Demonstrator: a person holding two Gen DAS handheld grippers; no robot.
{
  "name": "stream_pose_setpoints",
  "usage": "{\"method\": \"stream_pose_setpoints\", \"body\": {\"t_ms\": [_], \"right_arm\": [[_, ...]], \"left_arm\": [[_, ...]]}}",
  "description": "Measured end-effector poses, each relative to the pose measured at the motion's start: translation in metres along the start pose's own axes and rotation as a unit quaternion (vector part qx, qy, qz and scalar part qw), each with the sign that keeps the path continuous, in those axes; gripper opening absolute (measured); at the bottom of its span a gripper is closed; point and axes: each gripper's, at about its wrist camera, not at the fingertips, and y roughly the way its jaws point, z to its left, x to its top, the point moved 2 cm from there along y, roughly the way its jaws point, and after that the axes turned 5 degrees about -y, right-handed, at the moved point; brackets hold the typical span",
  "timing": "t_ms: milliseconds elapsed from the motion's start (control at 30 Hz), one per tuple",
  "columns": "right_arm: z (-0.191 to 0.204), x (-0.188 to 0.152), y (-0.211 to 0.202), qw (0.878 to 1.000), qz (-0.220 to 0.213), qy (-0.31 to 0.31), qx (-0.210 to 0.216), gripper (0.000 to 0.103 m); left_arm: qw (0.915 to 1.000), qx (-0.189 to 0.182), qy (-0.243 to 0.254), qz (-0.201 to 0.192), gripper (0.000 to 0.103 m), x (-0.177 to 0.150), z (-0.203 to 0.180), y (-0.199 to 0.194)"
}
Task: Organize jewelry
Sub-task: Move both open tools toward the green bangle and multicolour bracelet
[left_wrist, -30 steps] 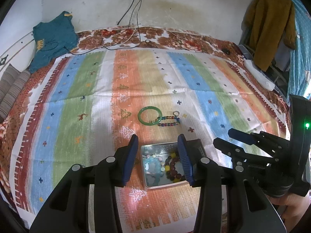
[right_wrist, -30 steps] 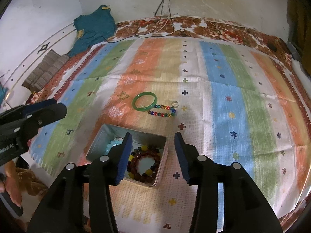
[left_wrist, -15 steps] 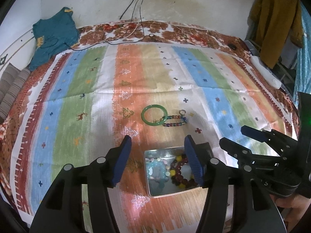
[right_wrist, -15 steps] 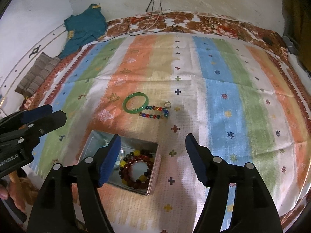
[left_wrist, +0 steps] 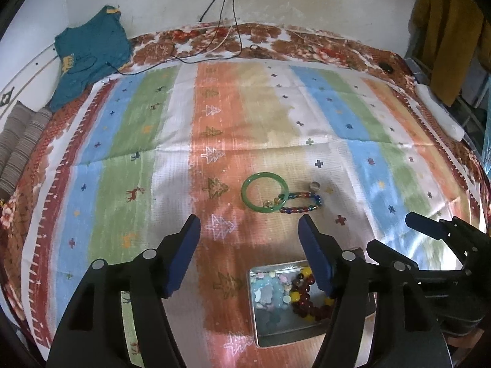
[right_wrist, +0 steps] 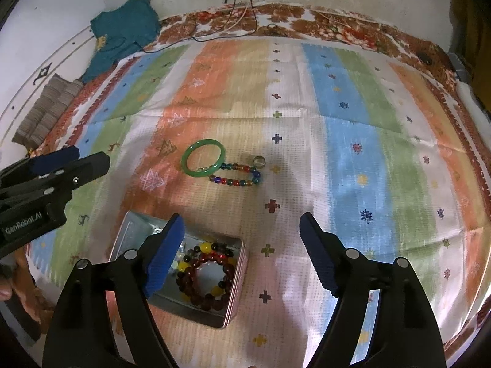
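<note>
Left gripper (left_wrist: 249, 233) and right gripper (right_wrist: 241, 233) are both hanging over the striped cloth (left_wrist: 353, 116), jaws just been opening, now wide, nothing between them. Green bangle (right_wrist: 203, 158), multicoloured bead bracelet (right_wrist: 236, 175) and small ring (right_wrist: 258, 161) are lying together on the cloth. Metal tin (right_wrist: 233, 316) nearer the grippers is holding a dark red bead bracelet (right_wrist: 211, 279) and pale beads (left_wrist: 270, 294).

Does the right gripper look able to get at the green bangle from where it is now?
Probably yes: the right gripper is open and empty, and only bare cloth lies between it and the green bangle.
</note>
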Motion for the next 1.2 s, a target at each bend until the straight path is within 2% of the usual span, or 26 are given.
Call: {"method": "stream_pose_setpoints", "body": {"t_ms": [267,1200], "right_arm": [[-0.01,0.015,0.02,1.0,0.017,0.015,-0.004,0.079],[-0.013,0.041,0.083,0.998,0.062,-0.003,-0.017,0.079]], "left_arm": [[1.0,0.005,0.002,0.006,0.069,0.012,0.004,0.016],[0.998,0.025,0.006,0.057,0.069,0.036,0.024,0.088]]}}
